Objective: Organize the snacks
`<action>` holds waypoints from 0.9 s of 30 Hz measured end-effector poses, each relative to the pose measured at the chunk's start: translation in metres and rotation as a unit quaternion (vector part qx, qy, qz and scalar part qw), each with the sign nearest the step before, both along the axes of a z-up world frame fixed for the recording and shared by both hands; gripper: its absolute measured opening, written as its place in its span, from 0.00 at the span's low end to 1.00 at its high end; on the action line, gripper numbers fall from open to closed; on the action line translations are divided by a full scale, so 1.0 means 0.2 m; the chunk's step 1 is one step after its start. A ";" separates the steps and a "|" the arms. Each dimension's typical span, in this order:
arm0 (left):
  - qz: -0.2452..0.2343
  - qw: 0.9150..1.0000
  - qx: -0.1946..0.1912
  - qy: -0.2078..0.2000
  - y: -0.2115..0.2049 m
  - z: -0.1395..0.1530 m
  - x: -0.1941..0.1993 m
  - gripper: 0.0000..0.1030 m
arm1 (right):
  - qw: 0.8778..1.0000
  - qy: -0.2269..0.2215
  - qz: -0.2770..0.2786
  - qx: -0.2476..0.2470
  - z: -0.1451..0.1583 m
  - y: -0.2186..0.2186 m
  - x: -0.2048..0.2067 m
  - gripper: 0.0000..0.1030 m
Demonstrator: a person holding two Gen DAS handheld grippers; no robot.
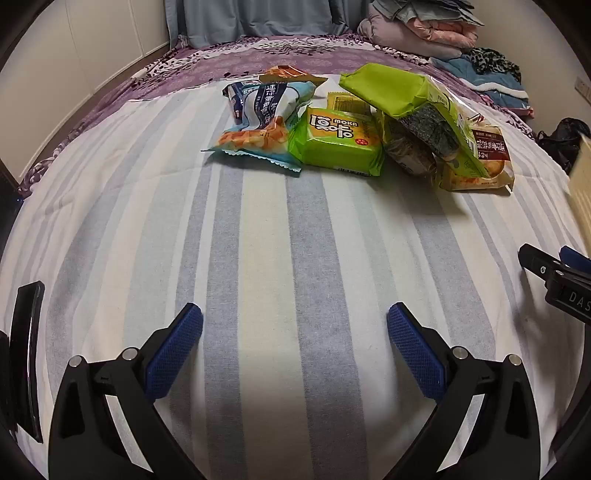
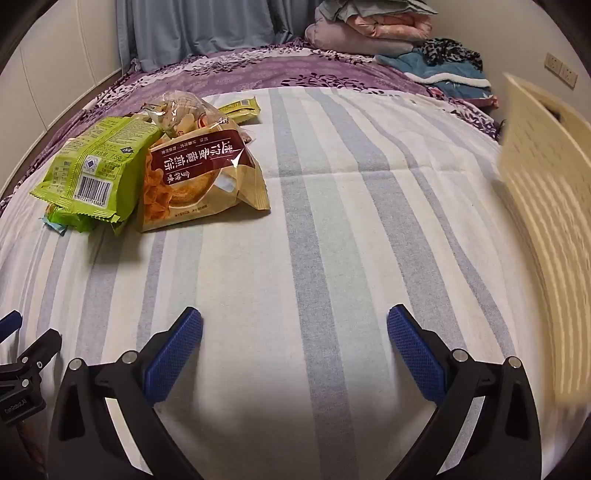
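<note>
Several snack packs lie in a heap on the striped bedsheet (image 1: 258, 240). In the left wrist view I see a blue-and-white bag (image 1: 258, 118), a green MOKA pack (image 1: 338, 142), a tall green seaweed bag (image 1: 413, 110) and a tan-and-brown biscuit bag (image 1: 484, 158). In the right wrist view the tan-and-brown biscuit bag (image 2: 199, 177) leans beside the green seaweed bag (image 2: 96, 170), with a small yellow pack (image 2: 240, 107) behind. My left gripper (image 1: 294, 325) is open and empty, well short of the heap. My right gripper (image 2: 294, 326) is open and empty over bare sheet.
A cream slatted basket (image 2: 546, 206) stands blurred at the right edge of the right wrist view. Folded blankets and clothes (image 2: 373, 29) are piled at the bed's far end on a purple cover (image 2: 236, 74). A dark flat object (image 1: 26, 354) lies at the left.
</note>
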State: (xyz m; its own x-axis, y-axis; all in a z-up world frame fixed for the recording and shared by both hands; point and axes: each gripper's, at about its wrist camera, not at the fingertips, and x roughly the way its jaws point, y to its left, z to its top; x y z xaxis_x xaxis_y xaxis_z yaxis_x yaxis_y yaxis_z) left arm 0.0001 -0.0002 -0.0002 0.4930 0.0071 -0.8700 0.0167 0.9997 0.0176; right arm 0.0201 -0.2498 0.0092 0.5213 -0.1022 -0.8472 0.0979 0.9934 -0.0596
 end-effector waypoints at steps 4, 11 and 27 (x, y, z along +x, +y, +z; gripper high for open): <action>0.000 1.000 -0.002 0.000 0.00 0.00 0.00 0.98 | 1.000 0.002 0.000 0.004 0.00 -0.01 0.00 0.95; 0.000 1.000 -0.003 0.000 0.00 0.00 0.00 0.98 | 1.000 0.003 0.000 0.007 0.01 0.01 0.00 0.95; 0.000 1.000 -0.003 0.000 0.00 0.00 0.00 0.98 | 1.000 0.003 0.000 0.010 0.00 0.00 0.00 0.95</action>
State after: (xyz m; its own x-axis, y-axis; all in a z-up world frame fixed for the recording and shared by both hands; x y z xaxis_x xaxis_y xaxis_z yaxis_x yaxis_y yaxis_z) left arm 0.0000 -0.0001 -0.0001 0.4937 0.0021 -0.8696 0.0166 0.9998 0.0118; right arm 0.0205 -0.2505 0.0098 0.5155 -0.0855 -0.8526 0.0979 0.9944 -0.0405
